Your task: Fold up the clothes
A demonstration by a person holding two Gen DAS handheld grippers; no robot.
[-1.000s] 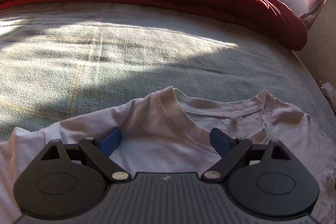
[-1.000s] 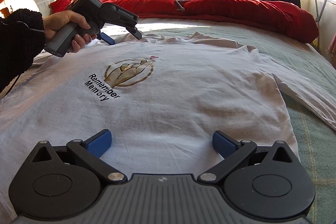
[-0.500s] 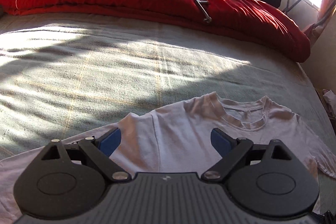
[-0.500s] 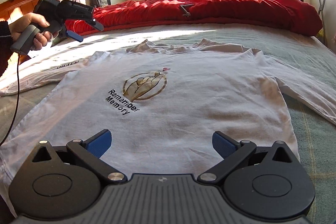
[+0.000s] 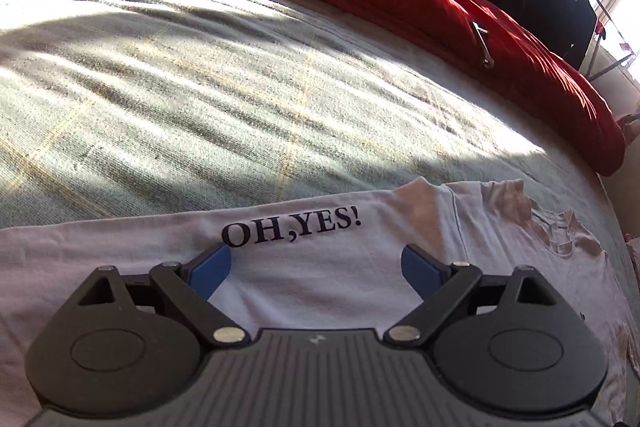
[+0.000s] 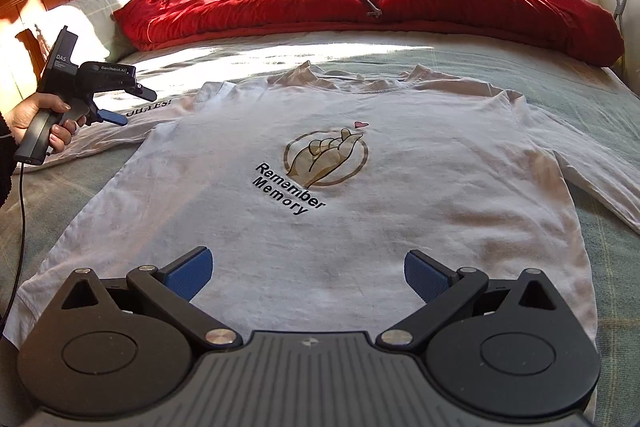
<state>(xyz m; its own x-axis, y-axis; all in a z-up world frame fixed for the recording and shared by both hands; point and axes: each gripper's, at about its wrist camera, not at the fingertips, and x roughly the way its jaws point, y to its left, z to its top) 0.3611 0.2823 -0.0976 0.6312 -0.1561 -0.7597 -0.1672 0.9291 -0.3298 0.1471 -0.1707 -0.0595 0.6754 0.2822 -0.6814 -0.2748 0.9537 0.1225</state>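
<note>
Left gripper (image 5: 316,263): jaws wide, nothing pinched, hovering right over the sleeve (image 5: 120,251)
Right gripper (image 6: 308,273): also wide, over the hem
Shirt (image 6: 320,195): flat on the bed (image 6: 580,75), chest print up
Far side: red duvet (image 6: 360,7)

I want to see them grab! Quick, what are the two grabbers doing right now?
Left gripper: open, empty, over the shirt's sleeve.
Right gripper: open, empty, over the shirt's bottom.
</note>
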